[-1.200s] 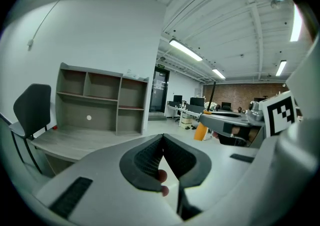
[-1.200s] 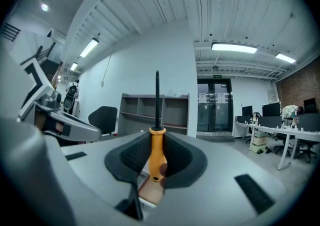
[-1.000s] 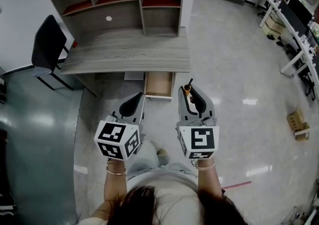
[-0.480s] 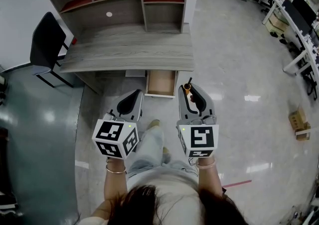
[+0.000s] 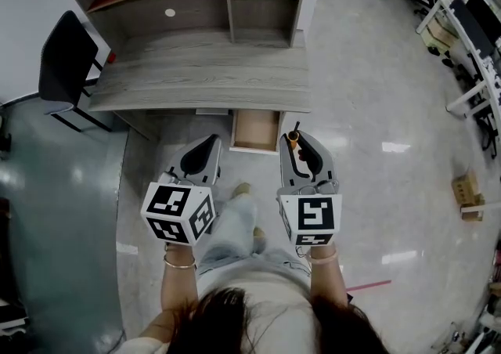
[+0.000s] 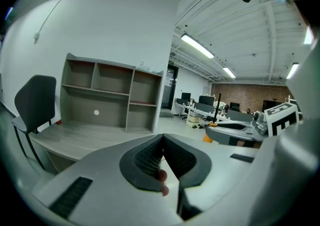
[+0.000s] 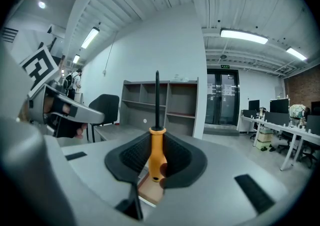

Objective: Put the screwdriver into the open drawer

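1. Left gripper (image 5: pixel 205 150) (image 6: pixel 162 142): jaws pressed together with nothing between them. It is held over the glossy floor (image 5: pixel 368 110).
2. Right gripper (image 5: pixel 304 149) (image 7: pixel 157 145): level with the left one, at its 3 o'clock. Its jaws are clamped on the item below.
3. Screwdriver (image 5: pixel 293 138) (image 7: pixel 157 155): orange handle pinched between the right gripper's pads, dark shaft pointing up and forward.
4. Drawer (image 5: pixel 255 131) (image 7: pixel 150 190): pulled open below the desk's front edge, inside bare. It lies at 11 o'clock from the right gripper and apart from the screwdriver.
5. Desk (image 5: pixel 196 78): grey wood grain, at 12 o'clock.
6. Shelf unit (image 5: pixel 258 12): stands on the desk's far edge, compartments open.
7. Chair (image 5: pixel 59 59): black, at the desk's 9 o'clock end.
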`<action>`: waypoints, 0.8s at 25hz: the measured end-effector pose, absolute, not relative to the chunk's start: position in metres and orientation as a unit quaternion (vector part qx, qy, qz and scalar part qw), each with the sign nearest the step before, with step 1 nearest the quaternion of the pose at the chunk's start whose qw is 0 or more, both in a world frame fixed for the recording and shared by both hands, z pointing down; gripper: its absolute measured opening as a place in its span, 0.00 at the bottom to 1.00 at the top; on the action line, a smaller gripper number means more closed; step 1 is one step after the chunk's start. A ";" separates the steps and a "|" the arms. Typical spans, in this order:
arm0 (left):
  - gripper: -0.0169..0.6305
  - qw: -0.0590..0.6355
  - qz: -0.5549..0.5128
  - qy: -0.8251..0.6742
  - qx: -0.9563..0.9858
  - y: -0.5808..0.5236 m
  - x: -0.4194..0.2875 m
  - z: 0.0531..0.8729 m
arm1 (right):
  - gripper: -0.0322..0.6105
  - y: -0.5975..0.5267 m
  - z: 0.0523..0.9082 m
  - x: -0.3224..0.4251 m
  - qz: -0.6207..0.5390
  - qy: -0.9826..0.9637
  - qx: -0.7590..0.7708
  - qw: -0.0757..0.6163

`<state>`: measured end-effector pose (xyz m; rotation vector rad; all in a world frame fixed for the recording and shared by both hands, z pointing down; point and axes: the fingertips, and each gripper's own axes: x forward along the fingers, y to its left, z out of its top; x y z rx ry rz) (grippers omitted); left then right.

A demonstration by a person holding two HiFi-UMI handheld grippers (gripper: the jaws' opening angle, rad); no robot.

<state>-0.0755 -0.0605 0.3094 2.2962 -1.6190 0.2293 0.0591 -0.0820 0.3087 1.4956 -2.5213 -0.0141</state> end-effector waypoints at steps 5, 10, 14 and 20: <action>0.05 0.170 0.083 -0.570 0.800 -0.078 -0.085 0.318 | 0.19 -0.100 0.325 0.049 -0.001 -0.857 0.501 0.121; 0.05 0.182 0.087 -0.572 0.796 -0.098 -0.095 0.330 | 0.19 -0.119 0.345 0.038 0.006 -0.859 0.493 0.138; 0.05 0.191 0.088 -0.575 0.791 -0.109 -0.104 0.341 | 0.19 -0.128 0.364 0.029 0.013 -0.860 0.485 0.156; 0.05 0.202 0.091 -0.574 0.788 -0.135 -0.114 0.353 | 0.19 -0.152 0.385 0.019 0.018 -0.860 0.478 0.178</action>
